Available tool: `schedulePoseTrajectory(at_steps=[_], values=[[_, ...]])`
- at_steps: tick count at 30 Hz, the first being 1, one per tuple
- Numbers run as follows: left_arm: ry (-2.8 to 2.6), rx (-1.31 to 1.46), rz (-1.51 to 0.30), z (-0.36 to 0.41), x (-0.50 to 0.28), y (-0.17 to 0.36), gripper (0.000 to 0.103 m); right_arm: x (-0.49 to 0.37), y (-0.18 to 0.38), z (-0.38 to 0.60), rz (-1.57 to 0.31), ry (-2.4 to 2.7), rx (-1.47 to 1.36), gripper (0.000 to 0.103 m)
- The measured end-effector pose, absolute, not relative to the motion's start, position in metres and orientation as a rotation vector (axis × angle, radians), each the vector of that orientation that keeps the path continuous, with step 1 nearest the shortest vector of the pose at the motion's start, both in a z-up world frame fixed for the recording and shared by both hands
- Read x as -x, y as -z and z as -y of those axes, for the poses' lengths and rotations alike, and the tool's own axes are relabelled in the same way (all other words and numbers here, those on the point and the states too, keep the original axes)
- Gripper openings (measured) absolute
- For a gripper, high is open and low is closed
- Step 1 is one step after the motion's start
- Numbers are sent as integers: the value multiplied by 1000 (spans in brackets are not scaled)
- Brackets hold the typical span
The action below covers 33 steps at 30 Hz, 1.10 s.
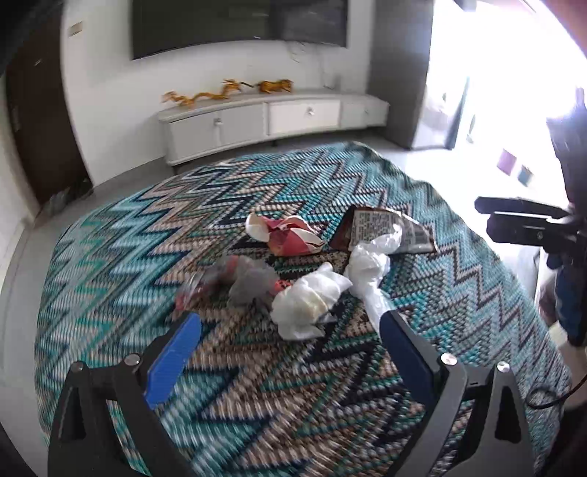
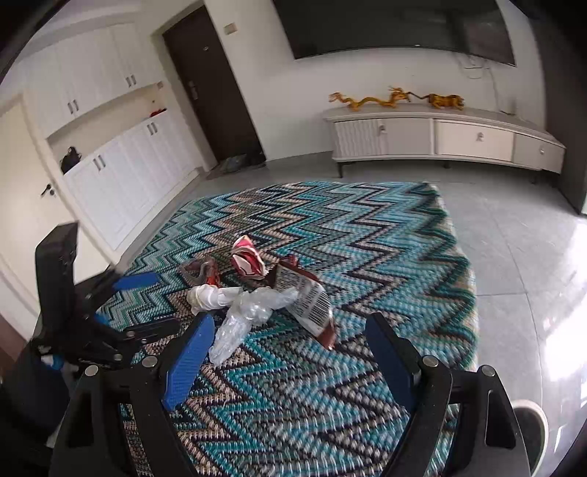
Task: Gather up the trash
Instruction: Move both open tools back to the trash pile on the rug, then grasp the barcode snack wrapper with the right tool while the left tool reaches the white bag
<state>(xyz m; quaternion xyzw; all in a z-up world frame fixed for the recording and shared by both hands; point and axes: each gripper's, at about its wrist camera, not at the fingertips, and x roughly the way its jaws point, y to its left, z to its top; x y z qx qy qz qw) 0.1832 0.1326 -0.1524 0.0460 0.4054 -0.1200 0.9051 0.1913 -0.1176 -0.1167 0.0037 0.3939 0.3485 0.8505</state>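
The trash lies in a loose heap in the middle of the rug [image 2: 385, 235]: a crumpled tissue [image 1: 308, 297], a clear plastic bag [image 2: 249, 312], a red wrapper [image 2: 247, 260], a brown snack packet [image 2: 308, 301] and a greyish wrapper [image 1: 242, 279] at the heap's 9 o'clock side in the left view. Nothing looks collected yet; this reads as the approach before a first pick. The left gripper [image 1: 290, 330] has its fingers wide and empty, with the tissue just ahead between them. The right gripper [image 2: 290, 330] is also wide and empty, with the bag and packet just ahead. Next, each needs to drop onto one piece and close. The zigzag rug lies on a pale tiled floor [image 2: 513, 227]; at 12 o'clock stands a low white cabinet [image 2: 440, 139] under a wall television [image 2: 396, 25].
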Motion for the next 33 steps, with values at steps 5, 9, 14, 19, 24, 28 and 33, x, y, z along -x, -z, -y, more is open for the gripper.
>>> schedulePoseTrajectory(at_steps=[5,9,14,19,24,28,33], values=[[300,-143,-888,-135,-215,163,99,-207,129,98,-836,-775,37,85],[346,-182,-929,-131,-233,178,99,-223,141,86,-852,-786,59,85],[373,-128,-976,-134,-251,194,98,-237,156,73,-879,-810,86,85],[392,-105,-954,-138,-259,195,98,-247,168,66,-906,-849,97,85],[431,-79,-931,-144,-260,193,91,-251,181,62,-942,-899,81,70],[420,-79,-922,-147,-258,192,90,-247,182,61,-938,-957,46,41],[407,-29,-908,-151,-252,188,82,-240,181,69,-934,-968,21,16]])
